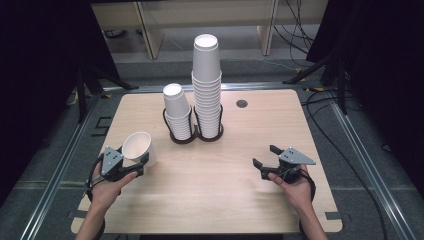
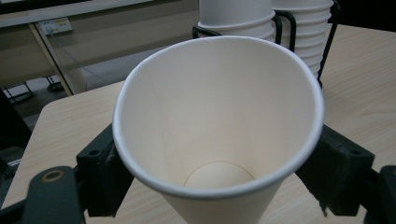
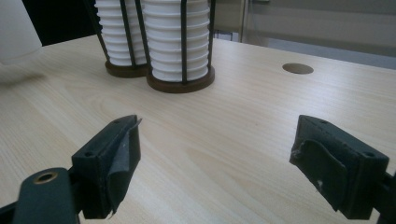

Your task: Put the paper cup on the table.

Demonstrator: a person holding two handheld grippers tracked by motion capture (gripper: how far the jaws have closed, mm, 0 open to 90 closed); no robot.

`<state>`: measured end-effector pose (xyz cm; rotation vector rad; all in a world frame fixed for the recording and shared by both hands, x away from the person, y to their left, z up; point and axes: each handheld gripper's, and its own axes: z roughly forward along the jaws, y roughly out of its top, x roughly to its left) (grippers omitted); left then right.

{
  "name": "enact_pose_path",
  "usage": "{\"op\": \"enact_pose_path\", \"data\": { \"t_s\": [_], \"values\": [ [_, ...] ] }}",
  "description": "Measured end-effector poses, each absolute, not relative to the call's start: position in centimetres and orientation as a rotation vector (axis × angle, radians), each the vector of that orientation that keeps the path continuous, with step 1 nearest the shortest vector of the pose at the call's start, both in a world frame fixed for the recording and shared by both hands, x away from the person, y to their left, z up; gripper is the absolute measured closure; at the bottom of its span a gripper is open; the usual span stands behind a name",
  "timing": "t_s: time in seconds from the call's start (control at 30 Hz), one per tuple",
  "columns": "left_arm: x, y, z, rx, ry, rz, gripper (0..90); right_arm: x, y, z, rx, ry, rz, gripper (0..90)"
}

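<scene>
High view, left to right: left gripper (image 1: pixel 134 165) clamps a white paper cup (image 1: pixel 138 147), tilted, over the worktop's (image 1: pixel 210 190) left edge; two cup stacks (image 1: pixel 207 85) in wire holders mid-rear; right gripper (image 1: pixel 266 156) empty, jaws spread wide.

In the left gripper view, the paper cup (image 2: pixel 219 121) runs off the bottom edge, so its base is cut off, and its wide body hides most of both jaws and the tabletop (image 2: pixel 359 93) behind it. The two stacks of cups (image 2: pixel 299 28) in their wire holders are cropped by the top edge there. In the right gripper view the same stacks (image 3: pixel 180 42) lose their upper parts to the top edge, and a white cup (image 3: pixel 16 30) is sliced by the left edge. In the high view, the person's forearms (image 1: pixel 312 222) leave the bottom edge.
</scene>
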<state>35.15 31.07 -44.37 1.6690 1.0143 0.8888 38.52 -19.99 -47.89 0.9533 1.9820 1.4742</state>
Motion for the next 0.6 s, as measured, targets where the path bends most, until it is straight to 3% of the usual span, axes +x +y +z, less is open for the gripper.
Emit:
{"op": "enact_pose_path", "data": {
  "t_s": [0.17, 0.6],
  "values": [
    [34.9, 31.2, -44.6, 1.672, 1.057, 0.931, 18.7, 38.5, -20.0, -47.9, 0.956, 1.982, 1.476, 16.0],
    [35.1, 31.6, -45.9, 1.68, 1.122, 0.898, 18.4, 38.3, -19.8, -48.0, 1.0, 1.991, 1.472, 16.0]
  ]
}}
